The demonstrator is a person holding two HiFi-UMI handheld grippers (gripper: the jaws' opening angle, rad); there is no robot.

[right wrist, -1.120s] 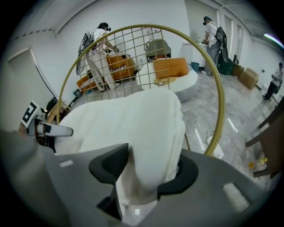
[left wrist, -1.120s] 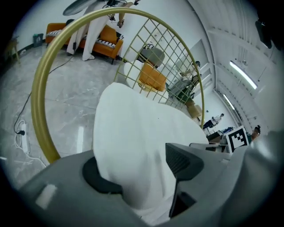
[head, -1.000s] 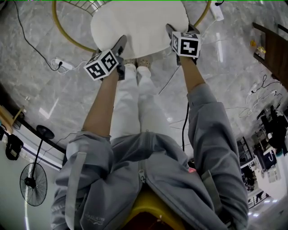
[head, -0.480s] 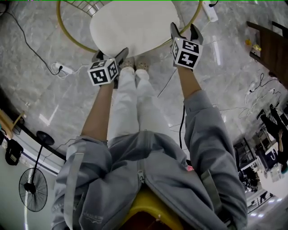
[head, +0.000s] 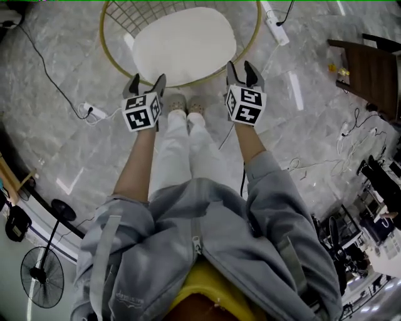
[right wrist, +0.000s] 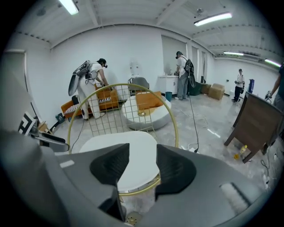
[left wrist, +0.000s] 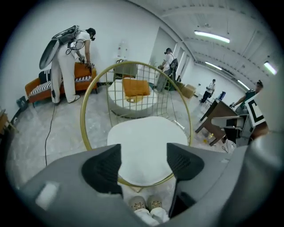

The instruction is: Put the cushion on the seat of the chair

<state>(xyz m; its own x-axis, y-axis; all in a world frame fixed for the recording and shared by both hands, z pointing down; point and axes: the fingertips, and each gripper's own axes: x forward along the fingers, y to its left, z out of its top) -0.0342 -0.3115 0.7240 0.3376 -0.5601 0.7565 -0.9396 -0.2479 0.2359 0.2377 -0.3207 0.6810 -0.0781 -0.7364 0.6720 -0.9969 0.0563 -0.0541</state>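
Left tool (head: 147,84) and right tool (head: 240,70) risen off white rounded cushion (head: 185,44), empty jaws closing, flat on chair (head: 138,14)

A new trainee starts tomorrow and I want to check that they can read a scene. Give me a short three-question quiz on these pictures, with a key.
1. True or false: the white cushion lies on the floor beside the chair.
2. The frame of the chair under the cushion is: A) gold wire, B) dark wood, C) black plastic.
3. What do the left claw and the right claw hold?

Key
1. False: it lies on the seat.
2. A.
3. Nothing: both claws are empty and their jaws are closing with nothing between them.
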